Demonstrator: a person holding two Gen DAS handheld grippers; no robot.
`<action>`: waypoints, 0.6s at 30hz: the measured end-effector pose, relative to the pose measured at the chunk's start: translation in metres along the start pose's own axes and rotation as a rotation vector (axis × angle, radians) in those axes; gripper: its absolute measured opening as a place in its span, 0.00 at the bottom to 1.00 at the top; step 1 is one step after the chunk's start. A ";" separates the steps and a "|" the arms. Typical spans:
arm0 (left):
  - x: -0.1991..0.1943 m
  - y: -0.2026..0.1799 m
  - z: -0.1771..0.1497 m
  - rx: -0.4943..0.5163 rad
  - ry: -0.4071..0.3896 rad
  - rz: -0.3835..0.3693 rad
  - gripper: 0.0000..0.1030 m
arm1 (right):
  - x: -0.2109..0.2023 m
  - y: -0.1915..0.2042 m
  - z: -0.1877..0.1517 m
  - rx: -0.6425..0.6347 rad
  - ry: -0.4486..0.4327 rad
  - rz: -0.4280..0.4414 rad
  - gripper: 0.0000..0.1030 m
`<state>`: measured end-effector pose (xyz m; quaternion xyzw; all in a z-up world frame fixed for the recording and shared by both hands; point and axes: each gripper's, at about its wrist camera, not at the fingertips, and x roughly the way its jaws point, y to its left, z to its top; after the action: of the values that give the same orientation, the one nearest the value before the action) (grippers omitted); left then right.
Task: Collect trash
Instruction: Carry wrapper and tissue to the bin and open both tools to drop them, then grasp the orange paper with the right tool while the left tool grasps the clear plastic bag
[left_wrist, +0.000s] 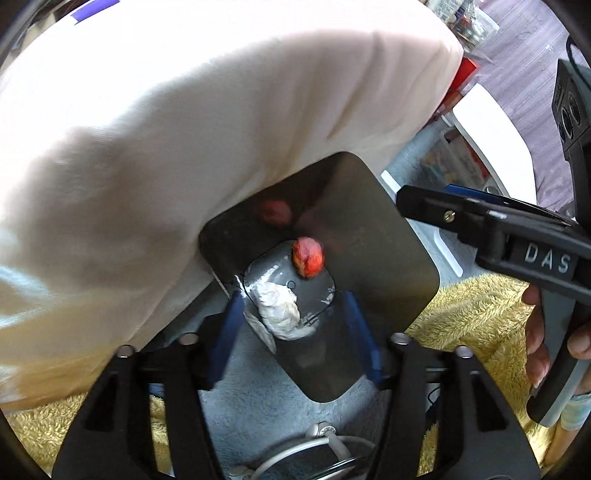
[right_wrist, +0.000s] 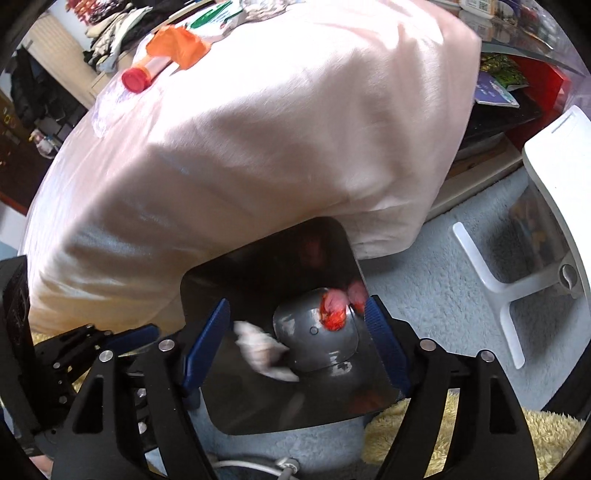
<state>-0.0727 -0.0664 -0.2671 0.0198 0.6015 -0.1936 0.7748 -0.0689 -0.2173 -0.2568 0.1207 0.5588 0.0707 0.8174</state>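
The white wad of paper and the red-orange crumpled wrapper are both inside the dark bin, which stands on the grey carpet beside the pink cloth-covered desk. The wrapper lies on the bin's grey bottom; the white wad looks blurred in the right wrist view, so I cannot tell if it rests there or is in the air. Both pieces look just dropped — the step in hand is, I judge, the release into the bin.

The left gripper hangs over the bin with its blue fingers apart and nothing pressed between them. The right gripper is also wide apart and empty, its fingers on both sides of the bin's mouth.

The next move probably calls for lifting both grippers clear of the bin and going to more trash — on the desk lie a red-capped tube and an orange scrap.

The near edge of the bin is covered by the gripper bodies. The red marks on the bin's inner walls seem to be reflections, though I am not sure. The far side of the desk is cut off.
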 end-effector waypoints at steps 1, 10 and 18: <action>-0.004 0.002 0.000 -0.001 -0.009 0.005 0.67 | -0.004 0.000 0.001 0.005 -0.013 -0.004 0.76; -0.075 0.022 0.011 -0.023 -0.145 0.004 0.85 | -0.070 0.005 0.024 -0.013 -0.228 -0.012 0.89; -0.125 0.065 0.048 -0.098 -0.225 0.079 0.89 | -0.088 0.037 0.079 -0.118 -0.264 0.051 0.89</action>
<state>-0.0319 0.0154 -0.1498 -0.0162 0.5181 -0.1341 0.8446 -0.0268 -0.2132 -0.1399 0.0948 0.4382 0.1077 0.8874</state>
